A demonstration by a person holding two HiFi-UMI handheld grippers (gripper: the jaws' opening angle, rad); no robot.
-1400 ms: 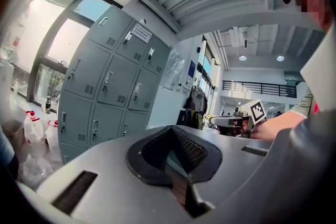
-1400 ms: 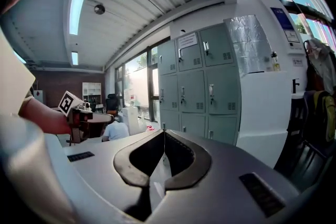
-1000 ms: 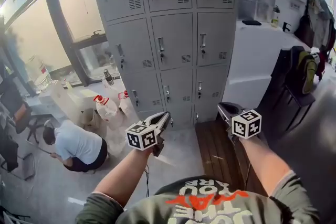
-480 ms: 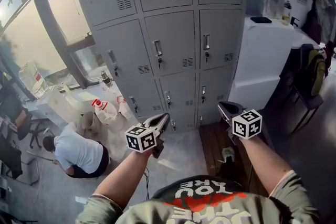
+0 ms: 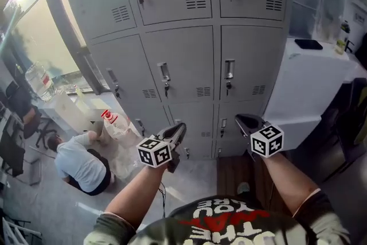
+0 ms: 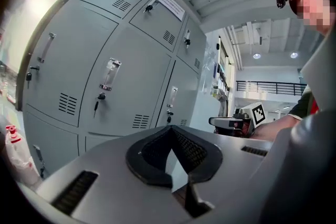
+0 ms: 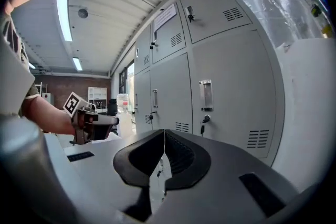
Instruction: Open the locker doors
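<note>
Locker doors [image 5: 189, 66]: grey steel bank, 3 cols in view, directly ahead of the operator. All doors seen are shut. Each has an upright handle w/ a key hanging in the lock below it and a louvre vent at its lower right. Centre-col handle [image 5: 164, 72] and right-col handle [image 5: 229, 69] of the mid row sit just above the grippers in the head view. Paper notice [image 6: 172, 5] on 1 upper door.

Left gripper [image 5: 176, 133]: jaws closed together, nothing between them, pointed at the lockers, no contact w/ any door. Right gripper [image 5: 246, 121]: likewise closed and empty, apart from the doors.

Surroundings: white cabinet [image 5: 312, 86] just beside the lockers on the right, dark flat item [image 5: 308, 43] on top. Crouching person [image 5: 80, 160] on the floor at left, near clear plastic containers [image 5: 117, 123] w/ red caps. Window [image 5: 34, 37] at far left.
</note>
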